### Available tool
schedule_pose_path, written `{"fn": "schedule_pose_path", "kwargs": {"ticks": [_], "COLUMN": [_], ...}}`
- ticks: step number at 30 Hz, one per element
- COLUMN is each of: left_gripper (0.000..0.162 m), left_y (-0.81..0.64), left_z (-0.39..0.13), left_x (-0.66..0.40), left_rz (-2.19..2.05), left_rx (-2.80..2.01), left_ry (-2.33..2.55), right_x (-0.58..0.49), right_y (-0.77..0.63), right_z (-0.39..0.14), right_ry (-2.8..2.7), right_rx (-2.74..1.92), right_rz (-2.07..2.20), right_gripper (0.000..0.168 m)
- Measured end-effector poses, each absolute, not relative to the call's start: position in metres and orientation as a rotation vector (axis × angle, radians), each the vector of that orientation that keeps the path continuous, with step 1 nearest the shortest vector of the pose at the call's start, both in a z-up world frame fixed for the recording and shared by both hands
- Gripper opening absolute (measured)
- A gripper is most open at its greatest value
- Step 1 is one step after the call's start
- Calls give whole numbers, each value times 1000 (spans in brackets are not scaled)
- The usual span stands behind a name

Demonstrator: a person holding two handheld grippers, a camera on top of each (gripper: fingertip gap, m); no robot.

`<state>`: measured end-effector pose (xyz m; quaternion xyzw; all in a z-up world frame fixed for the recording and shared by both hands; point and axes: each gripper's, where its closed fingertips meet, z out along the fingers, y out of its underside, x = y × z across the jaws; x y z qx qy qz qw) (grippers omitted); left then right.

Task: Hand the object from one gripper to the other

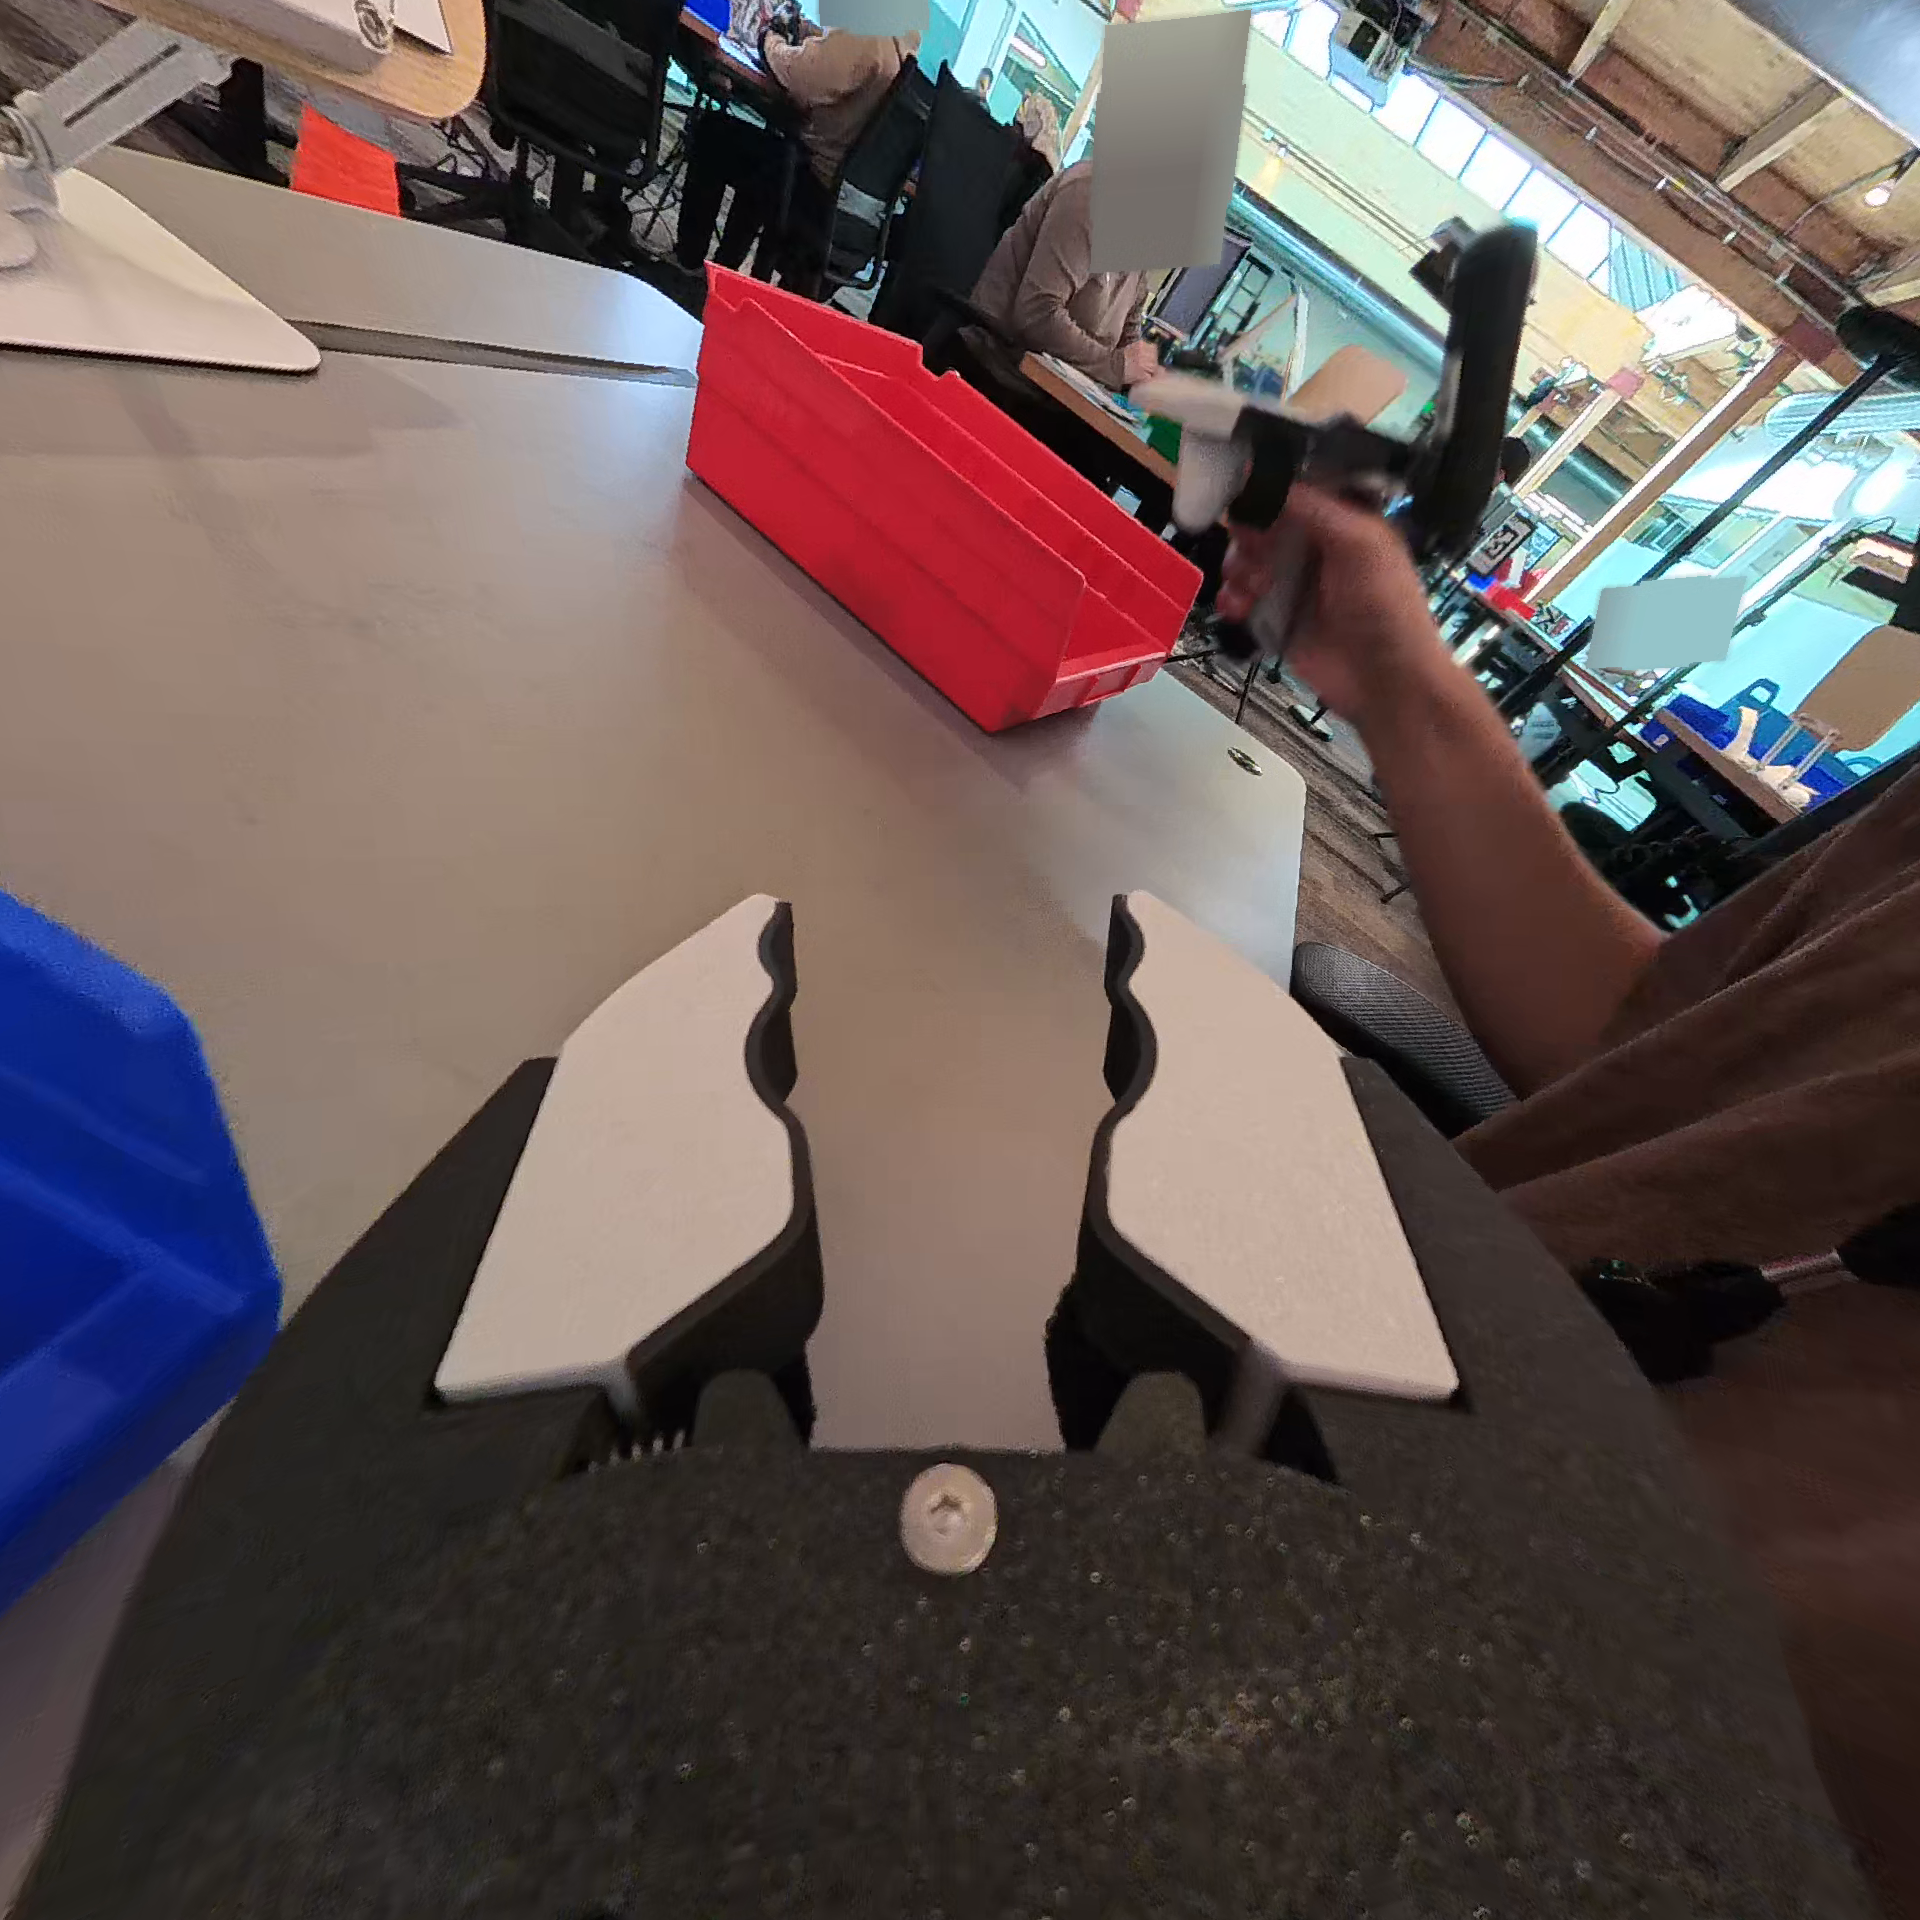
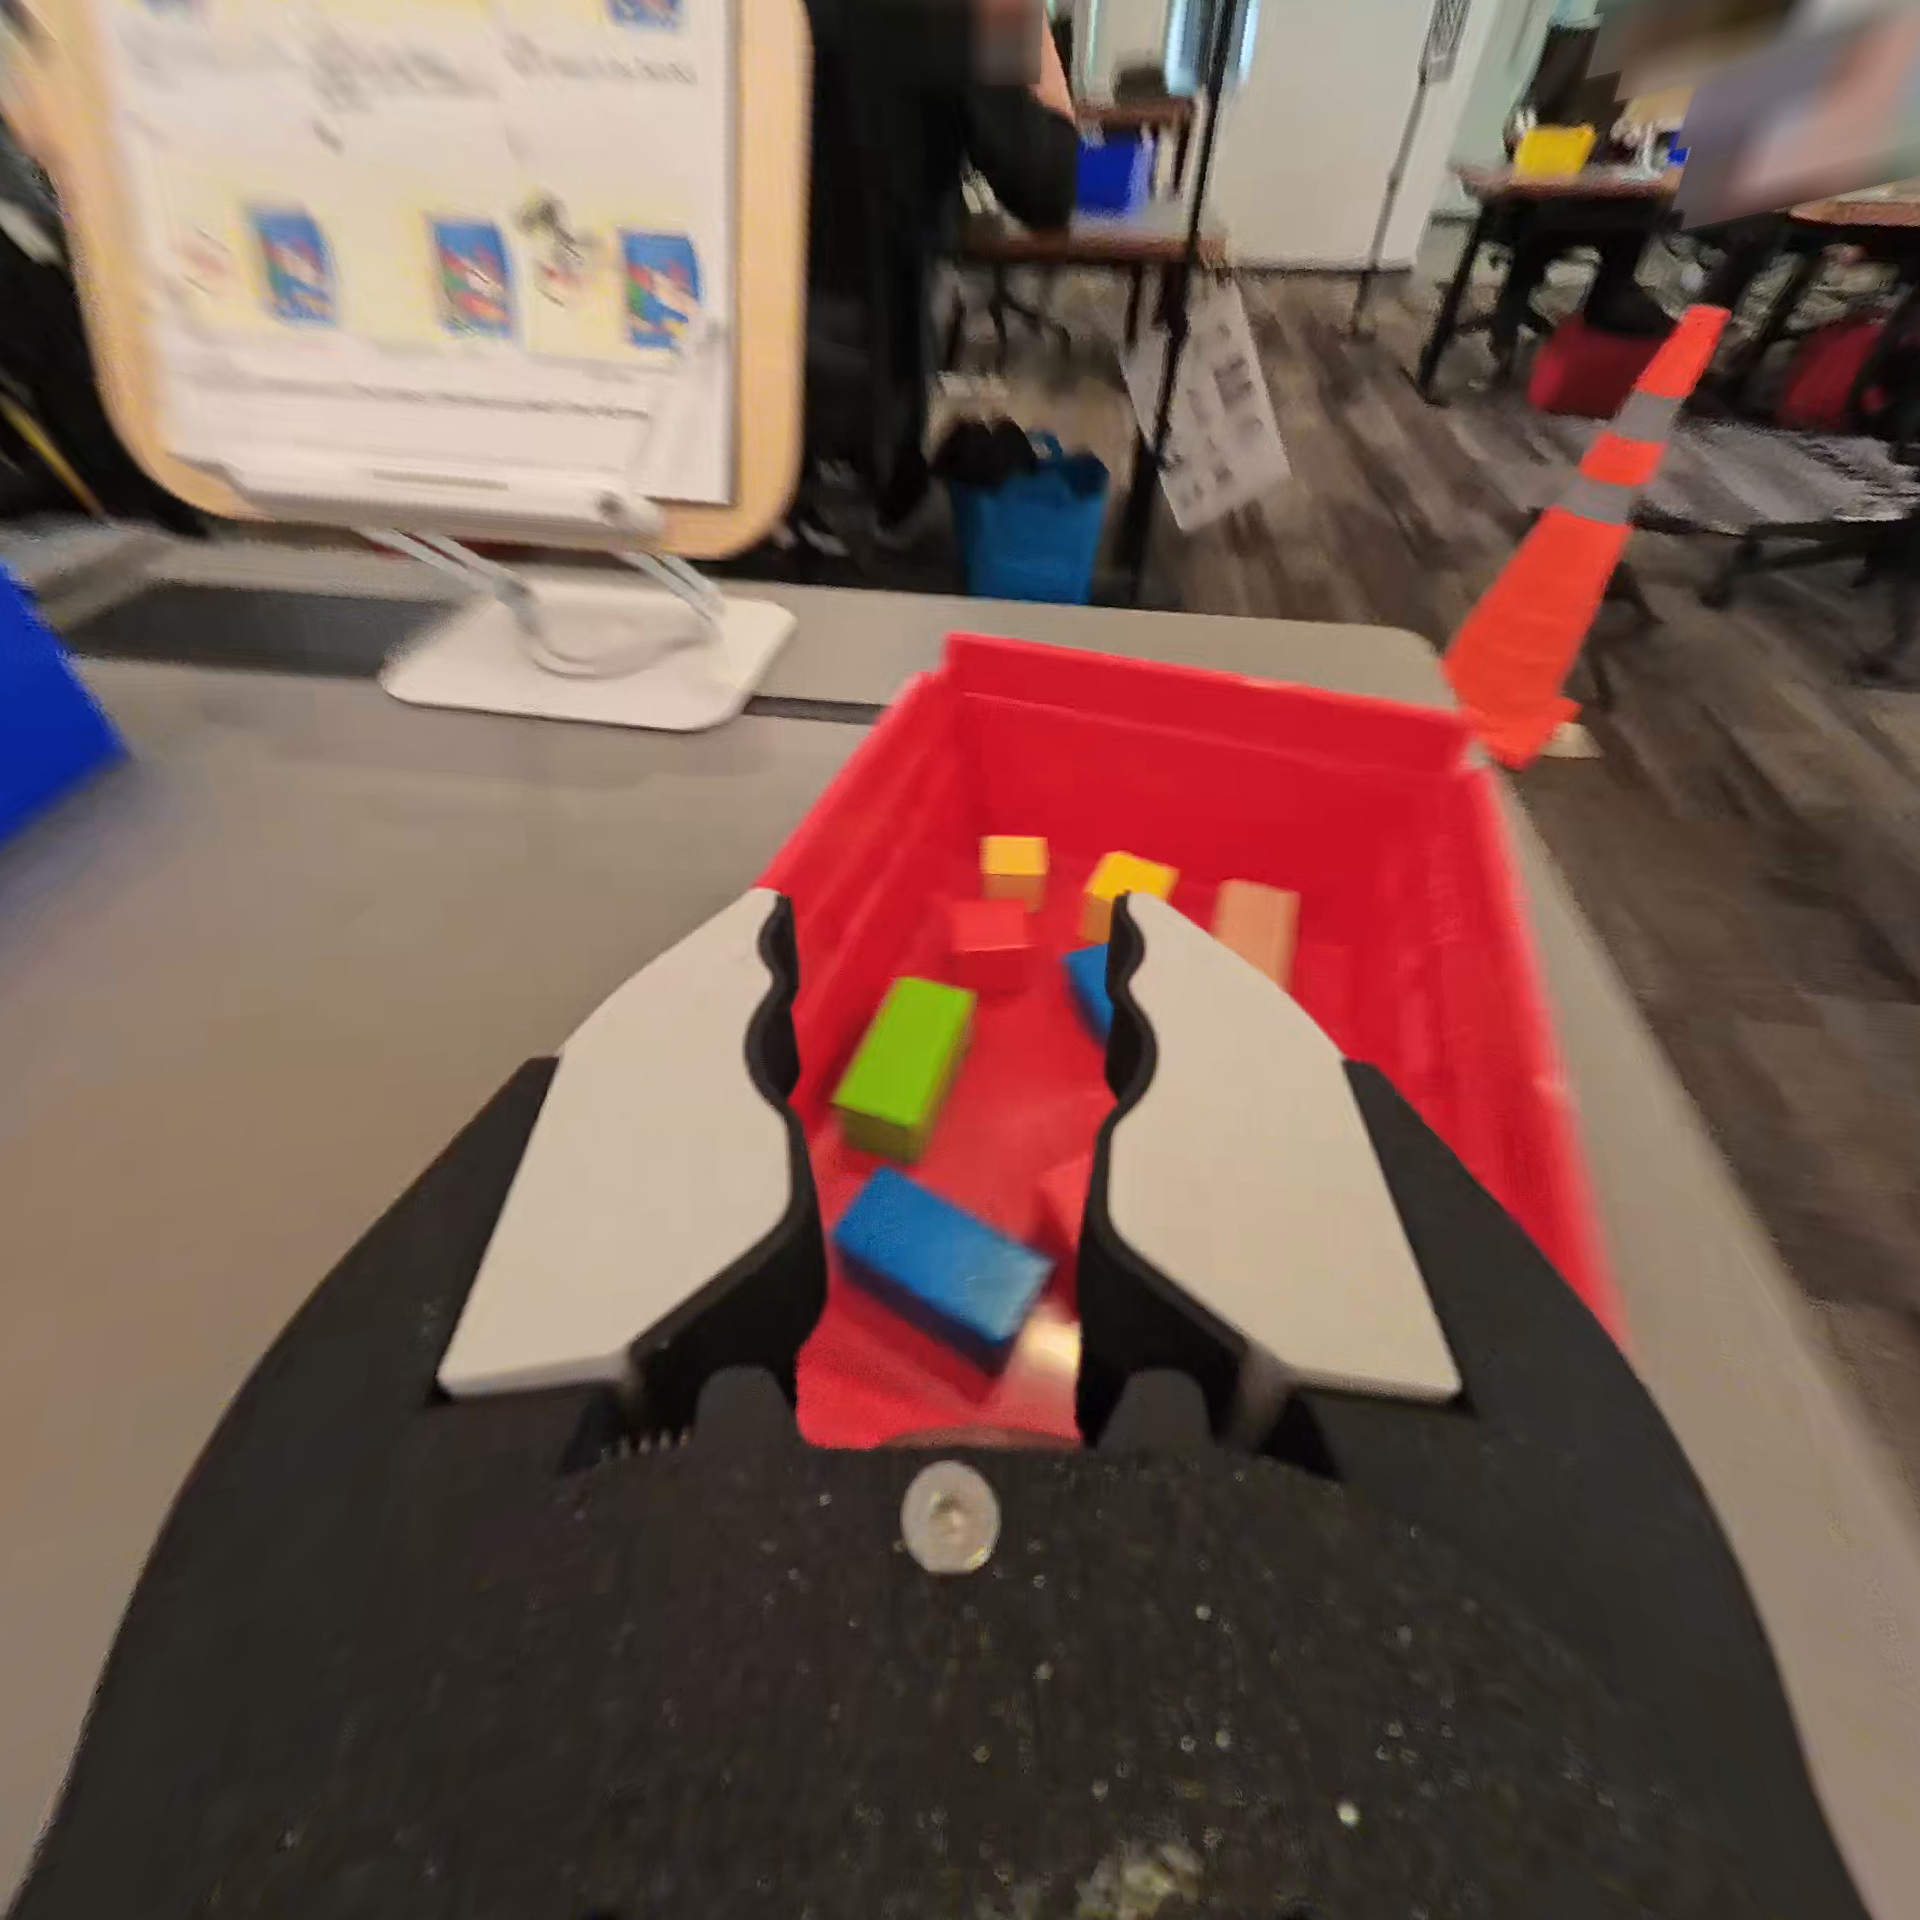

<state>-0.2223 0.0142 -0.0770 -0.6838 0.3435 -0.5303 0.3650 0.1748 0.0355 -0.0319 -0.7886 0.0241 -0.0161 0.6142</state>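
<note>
In the left wrist view, the left tool hangs low over the grey bench, its two pale fingers spread wide with only bare bench surface showing between them. A blue bin sits close at the near left edge. Farther along the bench lies the red bin, long side turned to this camera, its contents hidden from here. Above and right of it, a hand holds the right tool up in the air, well apart from the left tool; it is blurred, so its fingers are hard to read in this view.

In the right wrist view, the right tool points down into the red bin, fingers set wide and gripping nothing. Between and just past them lie the blocks on the bin floor: nearest, a blue block; next a green block, lying lengthwise; a second blue block half hidden behind the right finger. Beyond these sit a red block, two yellow-orange blocks and what looks like a peach-coloured block near the far wall. No block is held by either tool. Behind the bin a board on a white stand rests on the bench, and an orange traffic cone stands on the floor past the bench's far right corner.
</note>
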Motion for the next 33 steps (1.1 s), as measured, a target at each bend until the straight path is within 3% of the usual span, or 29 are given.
{"fn": "schedule_pose_path", "kwargs": {"ticks": [7,15,19,22,26,33], "left_gripper": [58,53,55,65,64,61], "left_y": [15,21,66,118,199,296], "left_z": [-78,-64,-61,-63,-88,-136], "left_x": [-216,-229,-275,-317,-371,-385], "left_rz": [-1327,-1258,-928,-661,-311,-332], "left_rx": [-1756,-1790,-1960,-2151,-2443,-2691], "left_ry": [898,879,775,642,326,-5], "right_x": [122,123,117,114,107,98], "right_y": [1,-7,-5,-2,2,1], "right_z": [-87,-84,-84,-86,-89,-92], "right_ry": [153,120,113,93,73,49], "right_rx": [-1668,-1640,-1639,-1649,-1664,-1681], "right_rz": [80,23,71,91,137,194], "right_gripper": [55,52,52,53,53,55]}}
